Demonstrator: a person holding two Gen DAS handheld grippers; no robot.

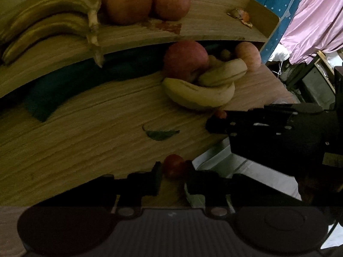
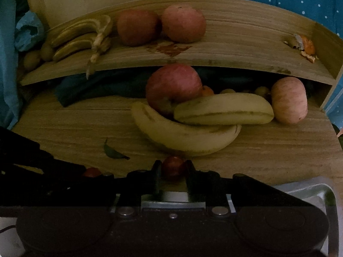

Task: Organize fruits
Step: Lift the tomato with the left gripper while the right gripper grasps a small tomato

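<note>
**Both grippers closed on small red fruits at the front of the surface**

The left gripper [image 1: 173, 171] has its two fingers closed against the sides of a small red fruit [image 1: 173, 168], held at the near edge of the wooden surface [image 1: 85, 132]. The right gripper [image 2: 173, 169] is likewise closed on a second small red fruit [image 2: 173, 167] at the front of the surface, just in front of the bananas. In the left view the right gripper shows as a dark shape at the right with its fruit at the tips; in the right view the left gripper lies low at the left, a red fruit just visible at its end.

On the surface, two bananas [image 2: 188, 137] lie together, the upper one resting across the lower. A large apple [image 2: 173, 87] sits behind them, touching them, and a paler apple [image 2: 289, 100] stands at the right, just beside the upper banana's tip. Small fruits lie in the shadow behind, too dim to tell apart. A green leaf [image 2: 113, 152] lies alone on the surface, left of the bananas.

On the shelf [image 2: 235, 49] above, two apples [image 2: 160, 25] sit side by side, touching. Left of them lies a bunch of darker bananas [image 2: 81, 38], its stem hanging over the shelf's front edge. Orange peel [image 2: 306, 47] sits at the shelf's right end. A reddish stain marks the shelf in front of the apples.
</note>
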